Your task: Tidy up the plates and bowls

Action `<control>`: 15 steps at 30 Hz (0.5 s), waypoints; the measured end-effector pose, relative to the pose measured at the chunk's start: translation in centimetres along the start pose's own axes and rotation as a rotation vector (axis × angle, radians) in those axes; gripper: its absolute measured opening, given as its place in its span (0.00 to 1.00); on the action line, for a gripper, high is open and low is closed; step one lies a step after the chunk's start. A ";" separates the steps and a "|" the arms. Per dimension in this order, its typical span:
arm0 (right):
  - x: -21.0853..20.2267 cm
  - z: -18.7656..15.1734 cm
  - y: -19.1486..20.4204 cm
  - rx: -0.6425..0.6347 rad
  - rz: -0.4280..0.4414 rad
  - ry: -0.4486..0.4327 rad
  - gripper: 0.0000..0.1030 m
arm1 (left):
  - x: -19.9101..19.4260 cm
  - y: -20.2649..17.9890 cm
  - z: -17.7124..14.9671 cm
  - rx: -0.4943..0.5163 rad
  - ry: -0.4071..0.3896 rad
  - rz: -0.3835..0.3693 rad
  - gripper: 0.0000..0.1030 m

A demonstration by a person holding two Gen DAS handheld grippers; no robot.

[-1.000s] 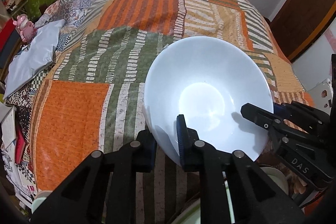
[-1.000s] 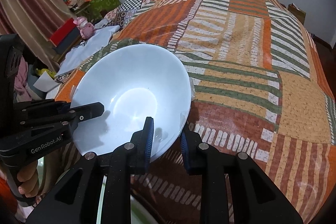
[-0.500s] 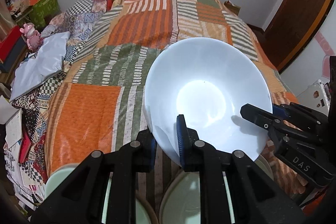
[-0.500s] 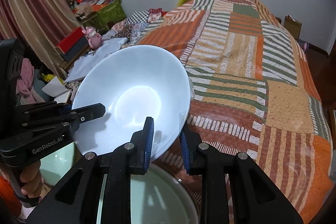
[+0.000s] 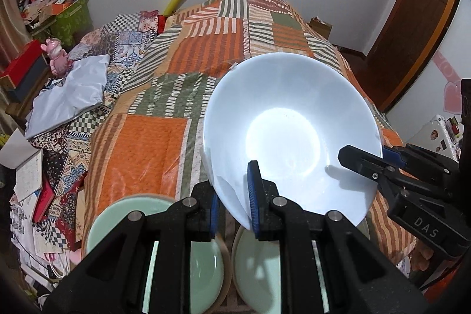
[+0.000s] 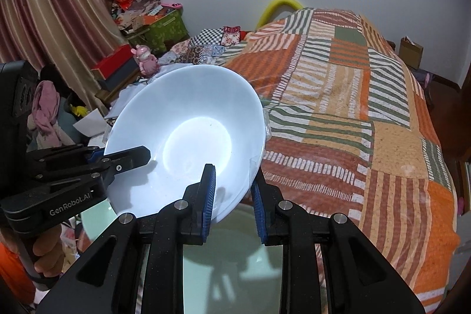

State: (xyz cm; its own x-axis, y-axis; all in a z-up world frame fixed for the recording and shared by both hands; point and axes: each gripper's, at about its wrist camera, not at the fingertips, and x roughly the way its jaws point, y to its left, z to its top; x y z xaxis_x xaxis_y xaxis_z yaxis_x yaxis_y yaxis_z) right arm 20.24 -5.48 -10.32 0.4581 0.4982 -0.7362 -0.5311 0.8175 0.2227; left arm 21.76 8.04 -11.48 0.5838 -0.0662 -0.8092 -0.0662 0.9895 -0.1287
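Note:
A large white bowl (image 5: 288,125) is held in the air above the bed, tilted, and shows in the right wrist view too (image 6: 188,134). My left gripper (image 5: 234,196) is shut on its near rim. My right gripper (image 6: 232,196) is shut on the opposite rim, and shows in the left wrist view (image 5: 362,161) at the right. Below the bowl lie two pale green plates with tan rims, one at the left (image 5: 123,214) and one under the bowl (image 5: 259,267). One green plate (image 6: 235,261) fills the bottom of the right wrist view.
The bed is covered by an orange, green and white patchwork quilt (image 5: 141,149). A white cloth (image 5: 70,90) and clutter lie to its left. A brown door (image 5: 412,28) stands at the right. A curtain (image 6: 50,16) and boxes are at the far left.
Both grippers have lifted the white bowl higher and pulled it back toward the near edge of the bed. The green plates have come into view underneath.

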 end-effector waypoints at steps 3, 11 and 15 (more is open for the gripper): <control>-0.4 -0.4 1.0 -0.008 0.003 -0.004 0.21 | -1.2 0.4 -0.7 -0.004 -0.012 0.004 0.16; -0.6 -1.0 3.4 -0.039 0.024 -0.005 0.21 | -3.5 2.1 -2.4 -0.028 -0.036 0.018 0.16; -0.3 -1.3 4.6 -0.049 0.039 -0.001 0.21 | -4.3 3.4 -3.3 -0.048 -0.041 0.026 0.16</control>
State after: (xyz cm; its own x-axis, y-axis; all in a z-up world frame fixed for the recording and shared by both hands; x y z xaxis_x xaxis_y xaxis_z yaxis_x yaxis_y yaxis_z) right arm 16.71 -2.27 -9.87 0.4371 0.5300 -0.7266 -0.5830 0.7822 0.2199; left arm 16.31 11.22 -10.30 0.6142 -0.0346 -0.7884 -0.1197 0.9834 -0.1365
